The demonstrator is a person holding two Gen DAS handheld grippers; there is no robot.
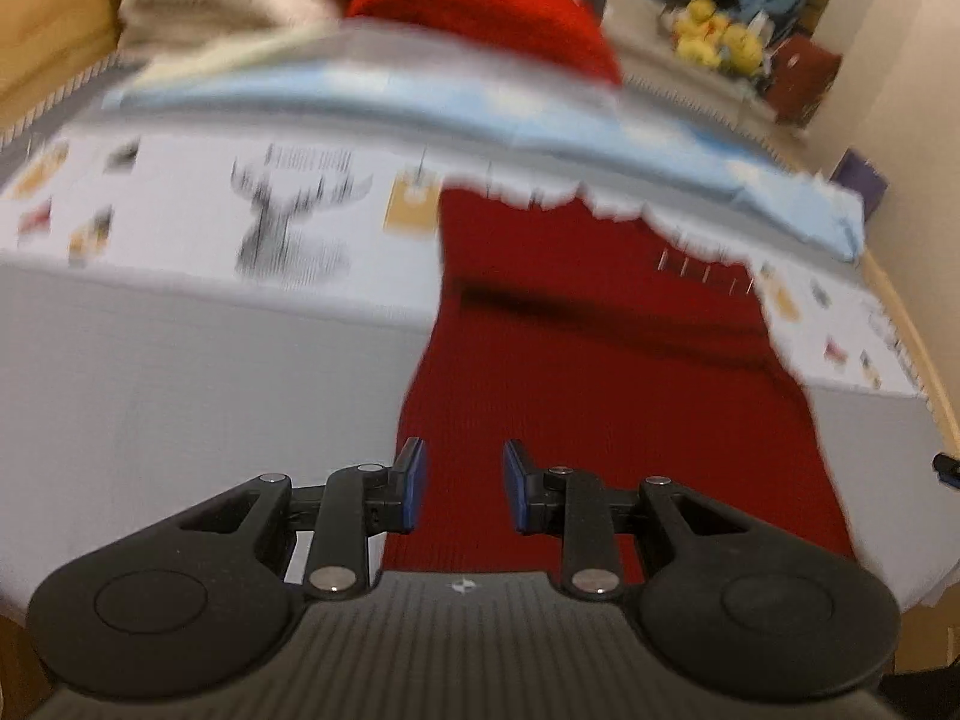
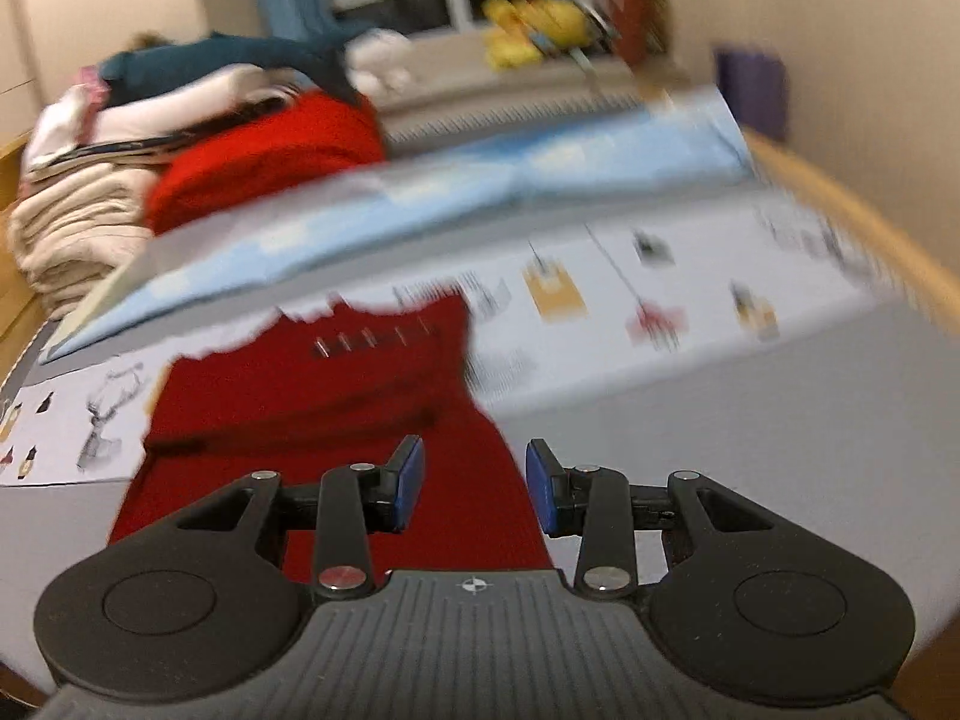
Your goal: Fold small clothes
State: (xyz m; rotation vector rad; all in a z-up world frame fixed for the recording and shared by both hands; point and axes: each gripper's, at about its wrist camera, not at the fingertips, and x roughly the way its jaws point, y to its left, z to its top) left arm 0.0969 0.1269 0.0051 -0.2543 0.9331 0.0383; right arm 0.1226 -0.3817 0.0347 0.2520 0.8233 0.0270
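Note:
A small red knit garment (image 1: 606, 372) lies flat on the grey and white printed bedcover (image 1: 180, 372), its far end with white trim. My left gripper (image 1: 463, 487) is open and empty, just above the garment's near left edge. In the right wrist view the same garment (image 2: 324, 396) lies ahead, and my right gripper (image 2: 474, 487) is open and empty over its near right edge. Both views are motion-blurred.
A light blue folded sheet (image 1: 456, 102) lies across the bed beyond the garment. A pile of beige, white and red folded clothes (image 2: 120, 180) sits at the far left. Yellow plush toys (image 1: 717, 36) stand on a ledge behind. The wooden bed frame (image 2: 852, 210) runs along the right.

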